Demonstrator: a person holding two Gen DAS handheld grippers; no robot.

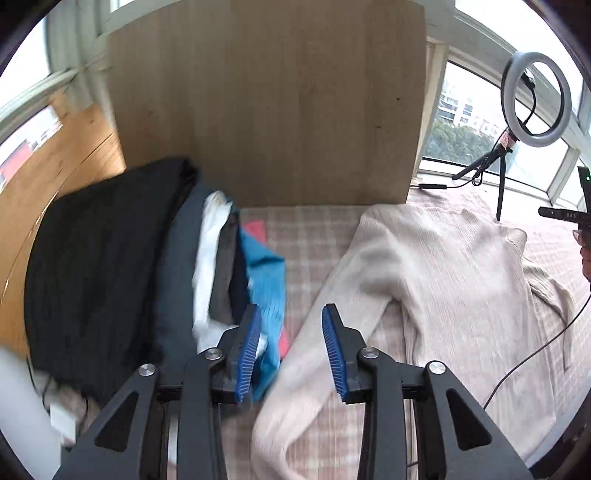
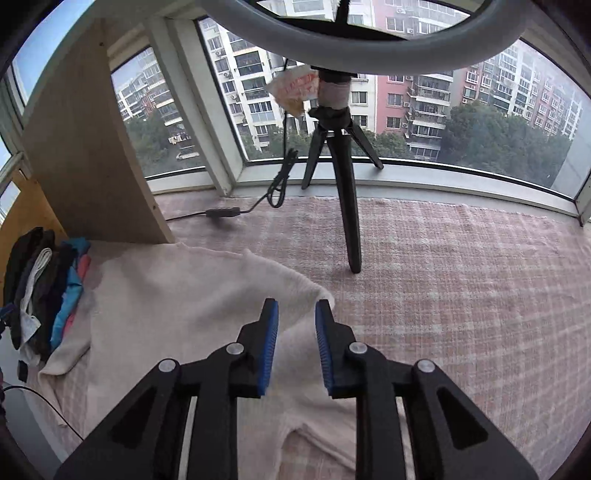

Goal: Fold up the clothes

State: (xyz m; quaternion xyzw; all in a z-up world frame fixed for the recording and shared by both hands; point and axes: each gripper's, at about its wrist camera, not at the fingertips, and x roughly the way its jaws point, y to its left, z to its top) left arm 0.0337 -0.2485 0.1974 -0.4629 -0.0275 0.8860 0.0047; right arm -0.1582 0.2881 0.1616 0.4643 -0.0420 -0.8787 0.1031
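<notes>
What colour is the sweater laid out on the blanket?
Cream, ribbed knit sweater; clearest in the left wrist view.

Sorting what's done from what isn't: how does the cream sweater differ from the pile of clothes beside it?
The cream sweater is a single garment spread out flat; the pile of clothes is several pieces stacked close together. The sweater is one pale colour; the pile mixes black, grey, white and blue. The sweater lies mid-blanket; the pile sits at the edge. Both rest on the pink checked blanket.

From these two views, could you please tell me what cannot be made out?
- Sweater hem: left wrist view, cut off behind the left gripper.
- Pile bottom garments: both views, covered by upper layers, blurred.
- Ring light top: right wrist view, cut by the frame edge.
</notes>
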